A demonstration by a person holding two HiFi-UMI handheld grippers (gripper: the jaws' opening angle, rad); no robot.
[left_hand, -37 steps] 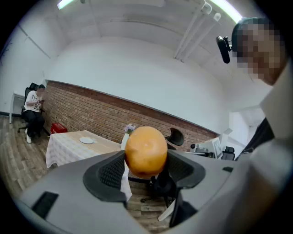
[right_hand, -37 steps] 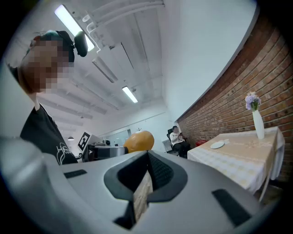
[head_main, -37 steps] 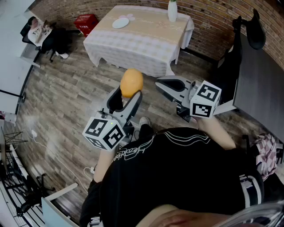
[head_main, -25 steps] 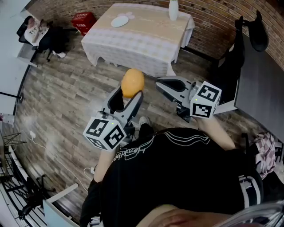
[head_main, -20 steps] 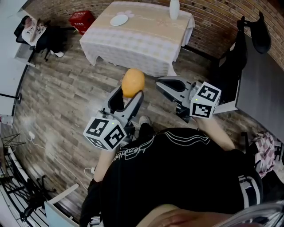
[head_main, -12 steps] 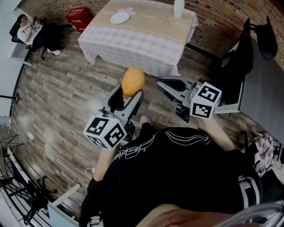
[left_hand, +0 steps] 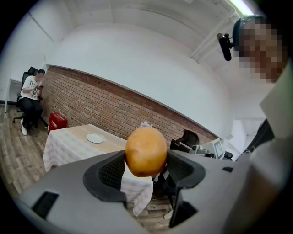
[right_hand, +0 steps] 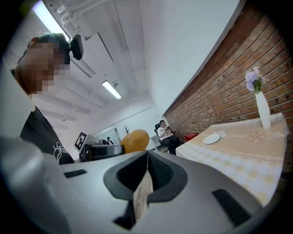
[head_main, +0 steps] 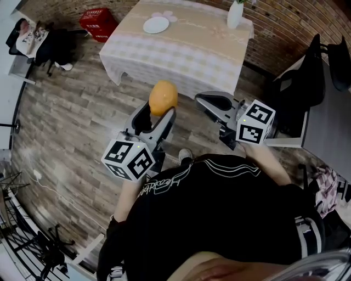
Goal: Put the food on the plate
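A round orange-yellow food item [head_main: 163, 97] is clamped between the jaws of my left gripper [head_main: 156, 112], held in the air above the wooden floor. In the left gripper view the food [left_hand: 146, 151] fills the gap between both pads of the left gripper [left_hand: 145, 161]. My right gripper [head_main: 211, 101] hovers beside it on the right, shut with nothing in it; its pads meet in the right gripper view [right_hand: 147, 164]. A small white plate [head_main: 156, 24] lies on the far table [head_main: 186, 52], well ahead of both grippers, and the plate [right_hand: 211, 139] shows again in the right gripper view.
A white vase with flowers [head_main: 235, 15] stands at the table's back right. A red box [head_main: 98, 22] sits on the floor left of the table. A seated person [head_main: 30, 35] is at far left. Dark chairs and a desk [head_main: 312, 77] stand on the right.
The table and plate have shifted rightward and slightly nearer in the head view. Both grippers keep their pose, and the food stays gripped in the left one.
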